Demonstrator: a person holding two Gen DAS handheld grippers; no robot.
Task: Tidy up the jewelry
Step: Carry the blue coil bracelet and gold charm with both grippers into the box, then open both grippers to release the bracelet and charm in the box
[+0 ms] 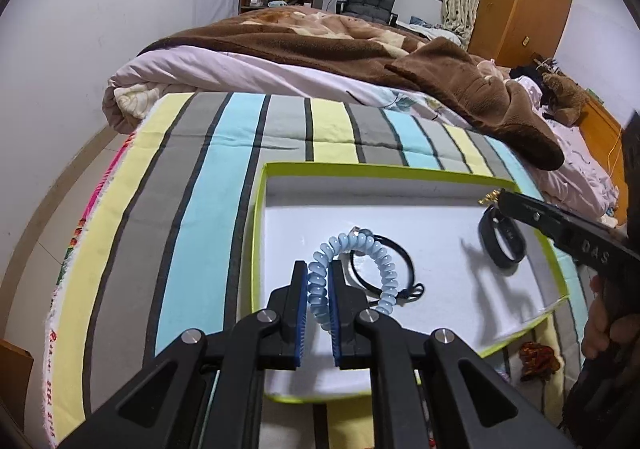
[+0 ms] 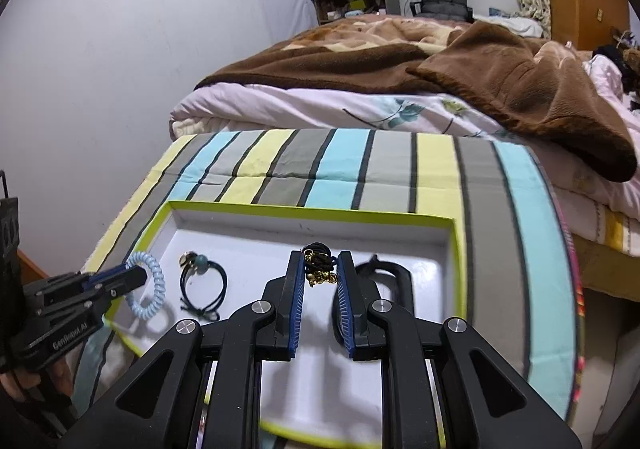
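A shallow white tray with a lime-green rim (image 1: 260, 209) (image 2: 240, 207) lies on a striped cloth. My left gripper (image 1: 319, 273) (image 2: 138, 275) is shut on a pale blue spiral hair tie (image 1: 360, 245) (image 2: 154, 289), held over the tray's left side. My right gripper (image 2: 320, 265) (image 1: 500, 201) is shut on a black corded piece with small gold charms (image 2: 320, 273) (image 1: 489, 198), above the tray's right part. On the tray floor rest a black hair band with a blue-grey bead (image 1: 390, 257) (image 2: 202, 285) and a black wristband (image 1: 502, 241) (image 2: 386, 273).
The striped cloth (image 1: 224, 169) (image 2: 500, 209) covers a board at the foot of a bed with a brown blanket (image 1: 320, 41) (image 2: 480, 69). A reddish-brown item (image 1: 538, 359) lies on the cloth off the tray's near right corner. A hand (image 1: 600, 321) grips the right tool.
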